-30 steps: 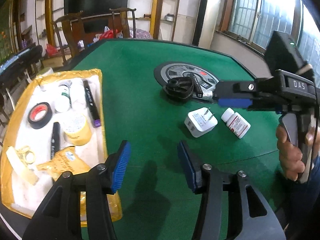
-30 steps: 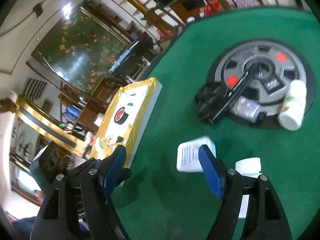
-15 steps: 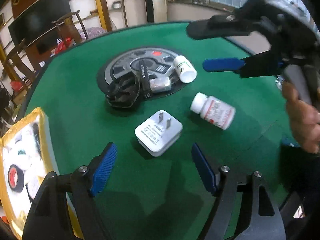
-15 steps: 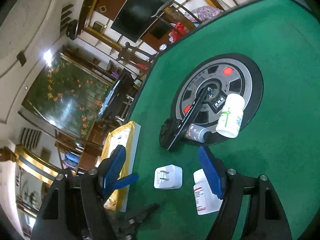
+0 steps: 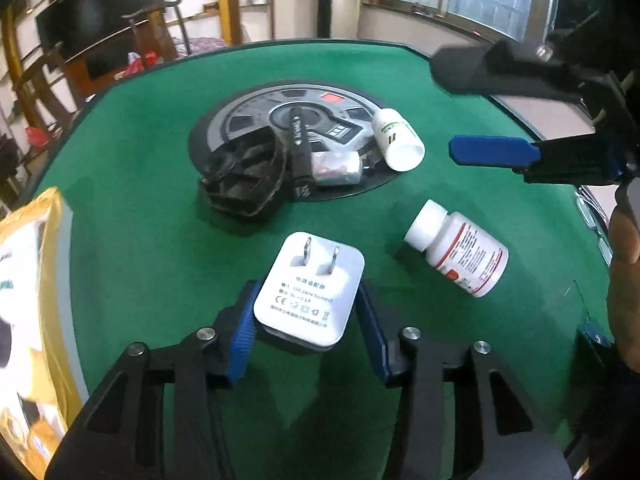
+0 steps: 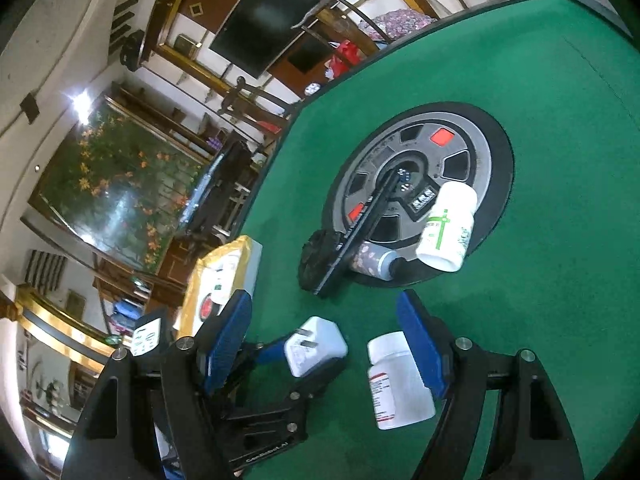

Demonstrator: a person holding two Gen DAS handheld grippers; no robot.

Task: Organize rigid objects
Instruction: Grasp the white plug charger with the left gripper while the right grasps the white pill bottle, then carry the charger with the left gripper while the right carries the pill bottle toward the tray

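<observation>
A white plug adapter (image 5: 310, 292) lies prongs-up on the green felt table (image 5: 140, 160), between the blue pads of my left gripper (image 5: 306, 312). The jaws are closing, and both pads touch its sides. In the right wrist view the adapter (image 6: 316, 344) sits tilted in the left gripper (image 6: 312, 356). My right gripper (image 6: 322, 302) hovers open and empty over the felt. Beside its right finger lies a white bottle with a red label (image 6: 396, 384). The left wrist view shows that bottle (image 5: 460, 252) on its side below the right gripper (image 5: 472, 112).
On the round centre dial (image 5: 340, 100) rest a green-label bottle (image 5: 398, 140), a black pen (image 5: 298, 152), a small silver cylinder (image 5: 336, 166) and a black round part (image 5: 244, 176). A gold tray (image 5: 24, 320) with several items lies at the left. A hand (image 5: 624, 260) is at the right edge.
My left gripper swung from the tray side to the adapter, opened wide, then narrowed onto it. The right gripper drew back toward the red-label bottle and rolled.
</observation>
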